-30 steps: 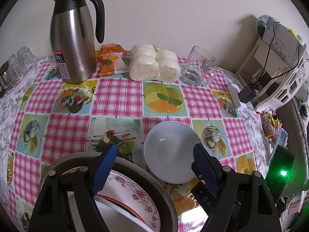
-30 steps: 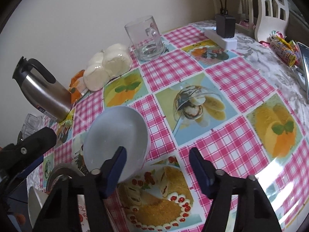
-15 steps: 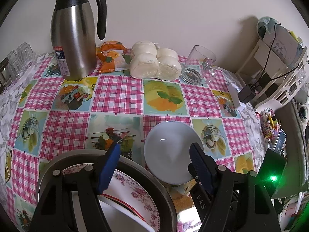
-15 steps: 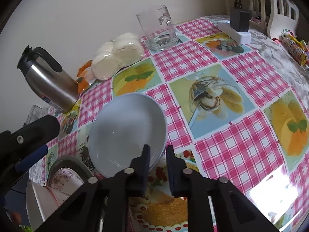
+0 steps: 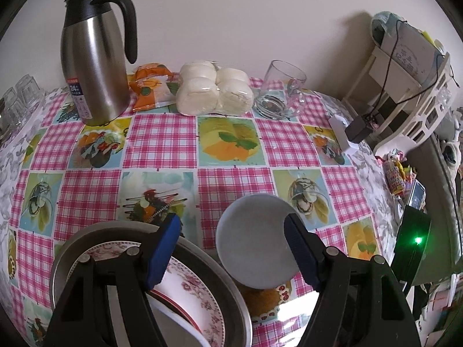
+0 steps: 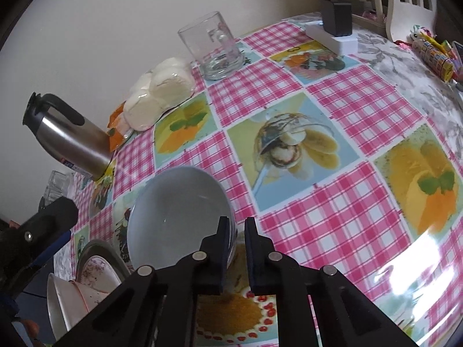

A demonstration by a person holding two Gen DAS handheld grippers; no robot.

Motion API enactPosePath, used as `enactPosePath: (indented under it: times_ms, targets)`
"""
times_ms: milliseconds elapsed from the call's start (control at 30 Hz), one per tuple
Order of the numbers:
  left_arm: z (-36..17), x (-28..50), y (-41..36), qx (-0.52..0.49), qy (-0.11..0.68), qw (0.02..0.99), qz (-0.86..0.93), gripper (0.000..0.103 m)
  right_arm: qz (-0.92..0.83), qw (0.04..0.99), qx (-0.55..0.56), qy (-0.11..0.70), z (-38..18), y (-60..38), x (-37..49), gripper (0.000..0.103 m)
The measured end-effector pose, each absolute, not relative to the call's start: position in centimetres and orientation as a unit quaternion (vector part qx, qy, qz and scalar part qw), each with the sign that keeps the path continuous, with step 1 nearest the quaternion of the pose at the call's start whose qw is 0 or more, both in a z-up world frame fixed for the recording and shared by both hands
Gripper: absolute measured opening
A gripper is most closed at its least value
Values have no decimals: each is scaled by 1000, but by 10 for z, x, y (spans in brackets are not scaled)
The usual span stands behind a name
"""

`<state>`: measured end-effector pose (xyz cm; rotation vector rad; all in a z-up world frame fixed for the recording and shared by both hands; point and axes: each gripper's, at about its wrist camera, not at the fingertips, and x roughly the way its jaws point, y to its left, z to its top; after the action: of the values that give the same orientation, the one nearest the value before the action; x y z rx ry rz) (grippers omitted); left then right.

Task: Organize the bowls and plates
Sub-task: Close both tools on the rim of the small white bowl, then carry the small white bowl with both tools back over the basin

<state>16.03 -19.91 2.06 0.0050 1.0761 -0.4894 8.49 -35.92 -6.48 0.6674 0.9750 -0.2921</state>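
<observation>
A pale grey bowl (image 6: 176, 211) is tilted up off the checked tablecloth; my right gripper (image 6: 238, 232) is shut on its near rim. In the left wrist view the bowl (image 5: 254, 240) shows its side, lifted between the fingers' line of sight. My left gripper (image 5: 231, 248) is open and empty, above a metal basin (image 5: 72, 248) that holds a floral plate (image 5: 196, 289) and a white dish. The basin also shows in the right wrist view (image 6: 92, 245) at the lower left.
A steel thermos jug (image 5: 92, 66), an orange snack packet (image 5: 150, 86), wrapped buns (image 5: 214, 92) and a glass mug (image 5: 280, 92) stand along the far edge by the wall. A power strip with adapter (image 5: 347, 133) and a white rack (image 5: 411, 92) are at right. Small glasses (image 5: 17, 101) at far left.
My right gripper closed on the bowl's rim and tipped and lifted it toward the basin. The left gripper drew back slightly and stayed open.
</observation>
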Motion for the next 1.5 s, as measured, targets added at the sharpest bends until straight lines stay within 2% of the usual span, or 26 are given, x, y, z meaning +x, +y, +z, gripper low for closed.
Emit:
enactPosePath:
  times_ms: [367,600,667,733,1367,1500]
  targets:
    - [16,149,-221,19,516,816,-259,75,-169,810,326,458,-64,-389,69,11]
    - [3,142,-236,31,529,804,-269,72,-181,805,332,456,-63,-401,61,11]
    - [-4,142,-241,31,537,798,-272,68,-180,805,334,456,-63,-402,61,11]
    - [-11,142,-245,30,545,793,-273,59,-179,805,333,457,-63,-402,61,11]
    - [-49,137,-269,50,566,774,-279,37,-180,795,341,468,-75,-404,57,12]
    - [-57,138,-270,49,572,770,-277,29,-180,792,341,473,-80,-404,58,12]
